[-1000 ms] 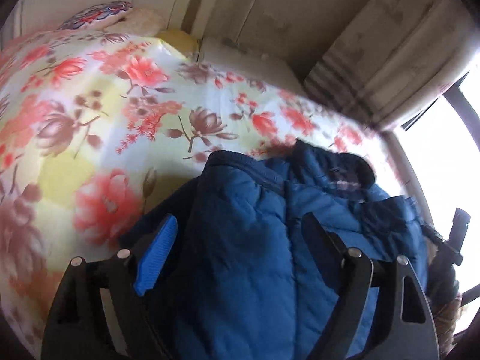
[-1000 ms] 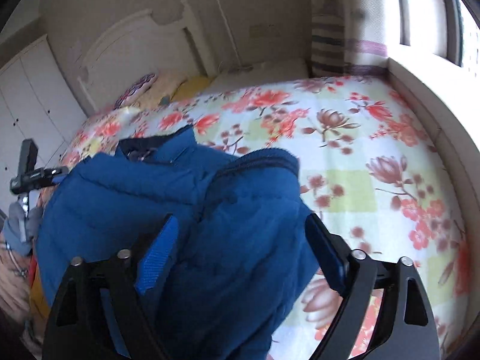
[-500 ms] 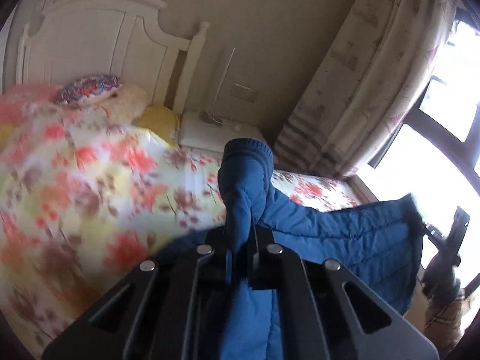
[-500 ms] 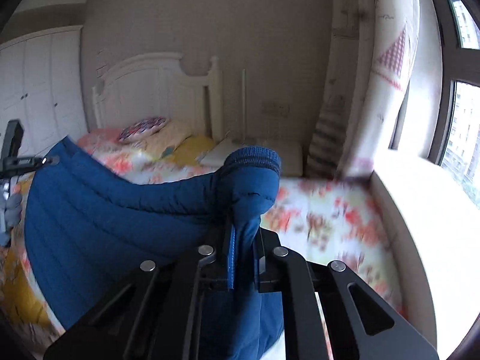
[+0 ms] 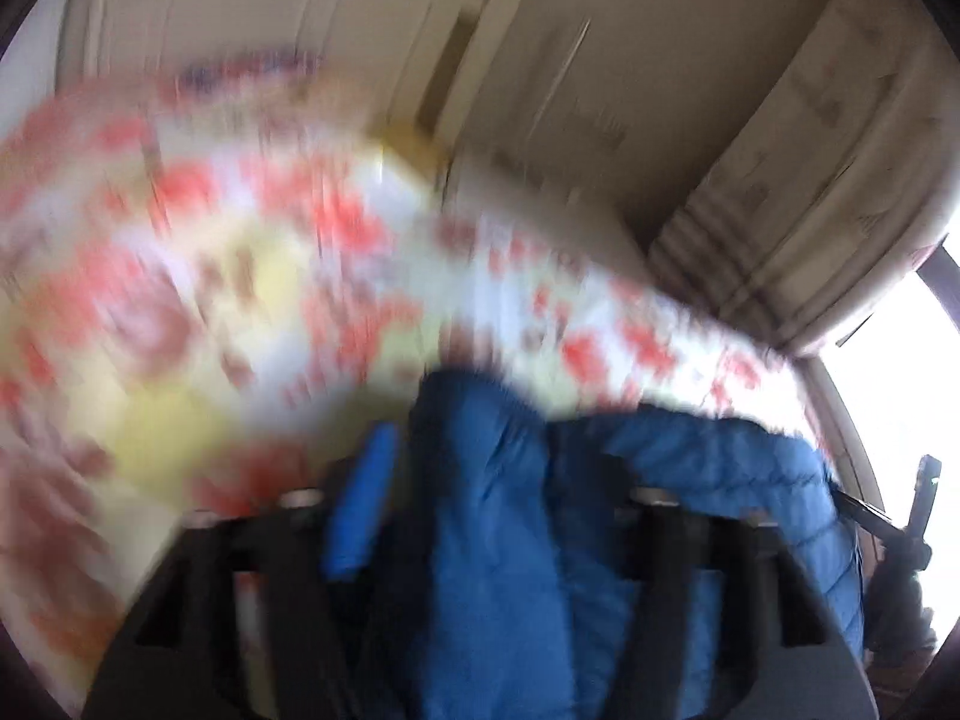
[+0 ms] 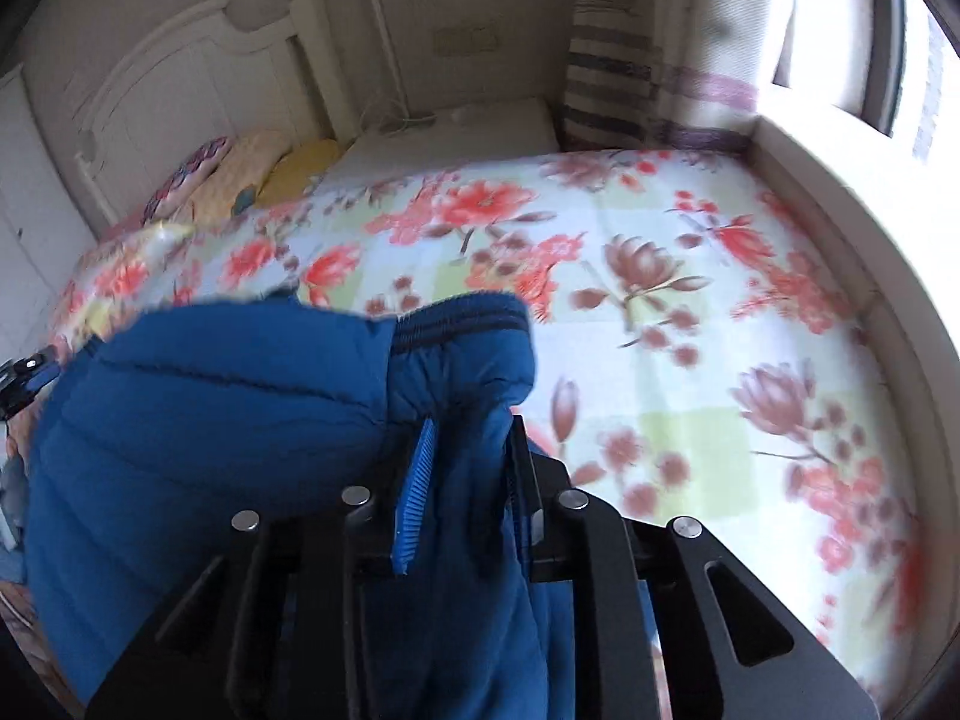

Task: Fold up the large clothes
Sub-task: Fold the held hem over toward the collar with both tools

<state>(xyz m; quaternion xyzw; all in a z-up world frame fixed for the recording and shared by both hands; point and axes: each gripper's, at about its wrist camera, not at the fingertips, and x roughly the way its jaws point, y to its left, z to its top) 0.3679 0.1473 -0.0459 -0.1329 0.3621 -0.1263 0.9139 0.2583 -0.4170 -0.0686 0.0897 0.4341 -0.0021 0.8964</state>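
A blue padded jacket (image 6: 210,420) lies at the near edge of a bed with a floral cover (image 6: 690,312). My right gripper (image 6: 468,438) has its jaws partly apart, with a fold of the jacket's edge between the fingers. In the blurred left wrist view, my left gripper (image 5: 492,468) has its jaws wide apart around a raised fold of the jacket (image 5: 480,510); its blue pad (image 5: 360,516) stands clear of the cloth. The other gripper shows at the right edge (image 5: 918,504).
A white headboard (image 6: 180,78) and pillows (image 6: 252,174) are at the far end of the bed. A white bedside table (image 6: 456,126) stands by a striped curtain (image 6: 630,78). A window ledge (image 6: 852,198) runs along the right side.
Both grippers, shut on the raised jacket half a second ago, have opened and come down toward the bed. The left one is moving fast and has opened wider.
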